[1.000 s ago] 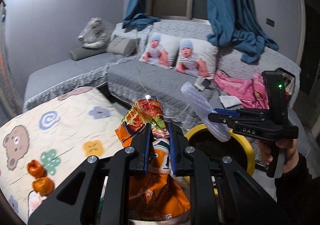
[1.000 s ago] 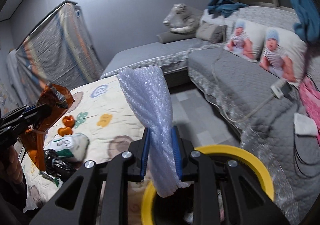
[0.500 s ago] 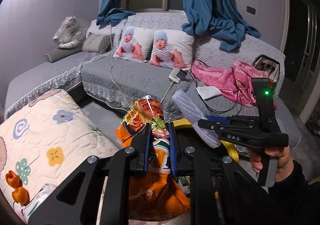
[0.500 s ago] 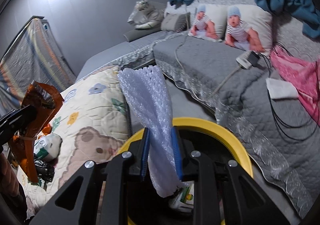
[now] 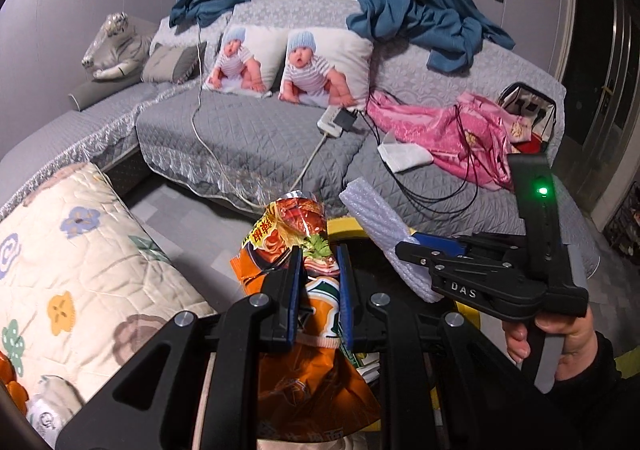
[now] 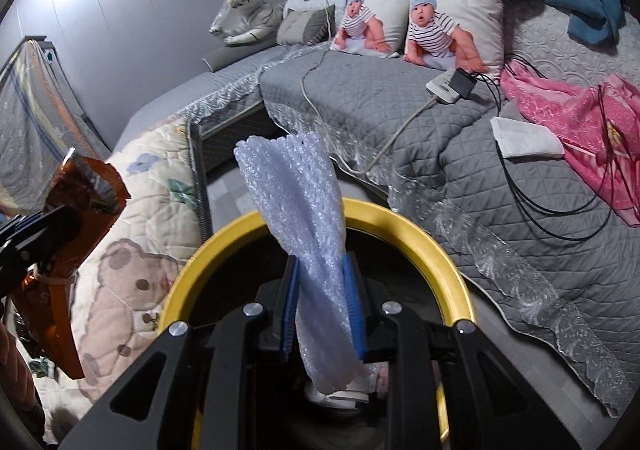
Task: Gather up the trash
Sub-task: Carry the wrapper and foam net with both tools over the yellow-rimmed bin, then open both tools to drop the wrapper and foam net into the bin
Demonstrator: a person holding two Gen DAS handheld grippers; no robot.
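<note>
Orange wrapper: the snack packet (image 5: 308, 250) is pinched between the blue pads of the left gripper (image 5: 318, 282), its crumpled top sticking up past the fingertips and its lower half hanging under them.
White foam: a strip of bubble-textured packing sheet (image 6: 304, 234) is clamped in the right gripper (image 6: 322, 306), standing up from the jaws and drooping below them.
Bin: the yellow-rimmed bin (image 6: 420, 226) sits directly beneath the right gripper, with bits of paper litter visible in its dark inside; the foam's lower end hangs over the opening.
Hands: a hand (image 5: 560, 338) in a dark sleeve grips the right tool's handle.
Surroundings: a bear-and-flower quilt (image 5: 80, 270) lies beside the bin, a grey sofa (image 6: 400, 101) behind it.
</note>
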